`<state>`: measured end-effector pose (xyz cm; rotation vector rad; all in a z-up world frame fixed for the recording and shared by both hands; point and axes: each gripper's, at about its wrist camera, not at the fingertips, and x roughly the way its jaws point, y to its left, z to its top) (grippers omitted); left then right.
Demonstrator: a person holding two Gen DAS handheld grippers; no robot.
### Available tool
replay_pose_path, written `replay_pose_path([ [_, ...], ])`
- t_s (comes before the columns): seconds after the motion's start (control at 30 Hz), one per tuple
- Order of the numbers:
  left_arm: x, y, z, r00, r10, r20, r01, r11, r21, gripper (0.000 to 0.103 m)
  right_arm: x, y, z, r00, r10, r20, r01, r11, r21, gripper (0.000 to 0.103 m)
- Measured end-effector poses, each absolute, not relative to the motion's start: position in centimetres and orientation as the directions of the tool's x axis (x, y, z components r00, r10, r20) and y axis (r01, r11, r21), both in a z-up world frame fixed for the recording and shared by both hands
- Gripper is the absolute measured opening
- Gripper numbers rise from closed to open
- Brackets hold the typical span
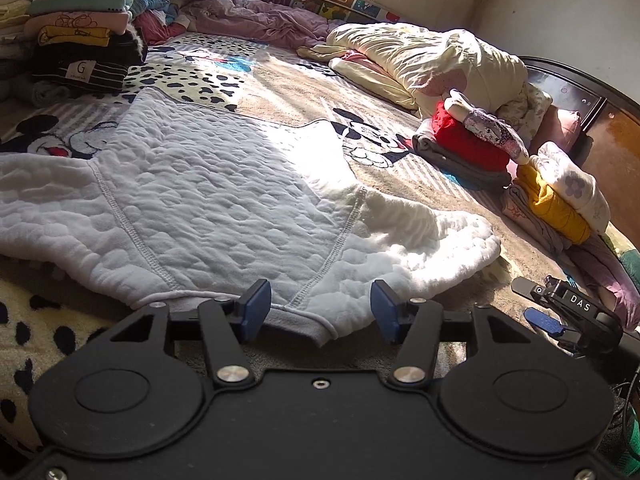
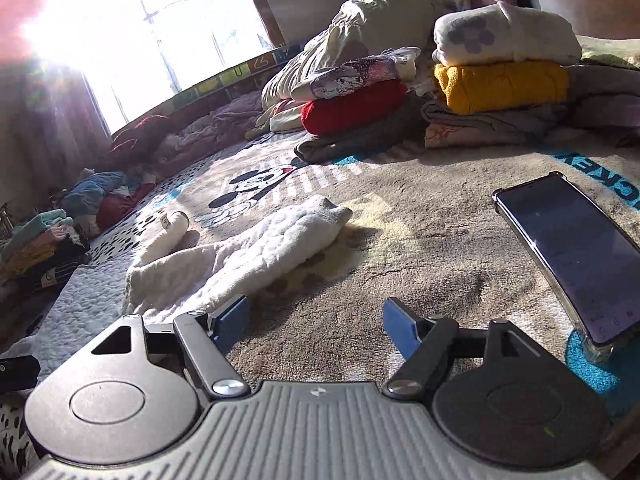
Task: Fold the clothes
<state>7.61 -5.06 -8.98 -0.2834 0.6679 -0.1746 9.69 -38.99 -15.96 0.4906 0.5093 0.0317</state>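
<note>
A white quilted sweatshirt [image 1: 208,200] lies spread flat on the Mickey-print blanket, its grey neckband [image 1: 296,322] towards me. My left gripper [image 1: 318,312] is open, its blue pads on either side of the neckband, low over it. In the right wrist view one sleeve of the sweatshirt [image 2: 240,256] stretches away to the right. My right gripper [image 2: 316,326] is open and empty, low over the bare blanket just right of that sleeve. It also shows in the left wrist view [image 1: 560,312] at the far right.
A phone [image 2: 576,252] lies on the blanket at my right. Two piles of folded clothes [image 2: 500,80] stand beyond the sweatshirt on the right, another pile [image 1: 80,40] at the far left. Crumpled bedding [image 1: 432,60] and a window [image 2: 160,32] are behind.
</note>
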Motion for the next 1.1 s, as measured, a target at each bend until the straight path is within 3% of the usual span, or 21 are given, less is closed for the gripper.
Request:
replay_pose_path([
  [0.1,7.7,-4.2,-9.1,0.78,-0.228,-0.582,0.049,0.951,-0.307,0.056,11.3,-39.6,-16.2,0.87,0.157,-0.468,0.149,0.82,0.553,0.074],
  [0.4,10.7,-2.3,-9.4,0.789,-0.218,-0.574,0.027,0.946,-0.323,0.056,14.4,-39.7,-16.4,0.873,0.064,-0.483,0.262,0.774,0.577,0.077],
  [0.63,15.9,-1.4,-7.5,0.847,-0.264,-0.462,0.084,0.924,-0.374,0.056,14.4,-41.4,-17.4,0.901,0.096,-0.423,0.275,0.626,0.73,0.079],
  [0.73,16.1,0.2,-8.3,0.884,-0.253,-0.393,0.073,0.905,-0.418,0.056,15.0,-41.1,-17.6,0.909,0.095,-0.406,0.263,0.623,0.736,0.079],
  [0.8,16.0,1.3,-9.8,0.882,-0.246,-0.401,0.057,0.902,-0.427,0.056,16.4,-40.4,-17.6,0.911,0.1,-0.4,0.248,0.642,0.726,0.077],
  [0.87,16.1,2.3,-11.2,0.87,-0.238,-0.431,0.03,0.899,-0.437,0.056,17.7,-39.6,-17.7,0.908,0.111,-0.405,0.235,0.664,0.71,0.07],
  [0.93,16.6,3.3,-12.2,0.856,-0.225,-0.465,-0.009,0.893,-0.449,0.056,18.7,-38.9,-17.9,0.901,0.136,-0.413,0.224,0.67,0.708,0.052],
  [0.97,17.0,3.7,-12.5,0.85,-0.237,-0.471,-0.014,0.882,-0.471,0.056,19.2,-38.5,-18.2,0.894,0.151,-0.422,0.224,0.665,0.712,0.034],
  [1.0,17.3,3.9,-12.6,0.847,-0.246,-0.471,-0.017,0.873,-0.487,0.056,19.5,-38.1,-18.3,0.889,0.16,-0.429,0.222,0.668,0.71,0.024],
  [1.07,17.8,4.3,-12.8,0.842,-0.263,-0.471,-0.023,0.855,-0.518,0.056,19.7,-37.3,-18.1,0.888,0.16,-0.431,0.212,0.689,0.693,0.012],
  [1.1,18.1,4.5,-12.9,0.839,-0.271,-0.471,-0.026,0.846,-0.533,0.056,19.3,-36.9,-17.7,0.896,0.138,-0.422,0.21,0.705,0.677,0.011],
])
